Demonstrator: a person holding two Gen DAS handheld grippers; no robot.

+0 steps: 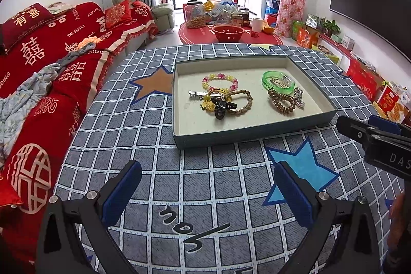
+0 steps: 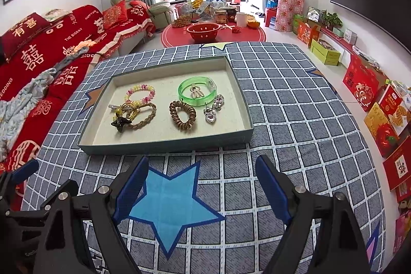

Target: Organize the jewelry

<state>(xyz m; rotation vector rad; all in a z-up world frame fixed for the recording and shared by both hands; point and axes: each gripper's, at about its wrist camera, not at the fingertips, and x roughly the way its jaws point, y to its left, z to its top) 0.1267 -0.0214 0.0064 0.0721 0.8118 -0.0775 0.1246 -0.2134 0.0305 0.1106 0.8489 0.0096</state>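
Both the left gripper (image 1: 208,188) and right gripper (image 2: 201,188) are hanging spread wide, pinching nothing; the shallow grey-blue cardboard tray (image 2: 164,145) is lying long side across, and the translucent green plastic bangle (image 1: 278,82) is showing black lettering, maybe "BBKM".

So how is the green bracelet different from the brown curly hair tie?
The green bracelet is smooth, see-through plastic; the brown hair tie is a bumpy, solid-coloured spiral coil. The bracelet is the bigger ring and has a small clip lying inside it, while the hair tie's middle is empty. The bracelet lies farther back. Both are rings lying flat in the tray.
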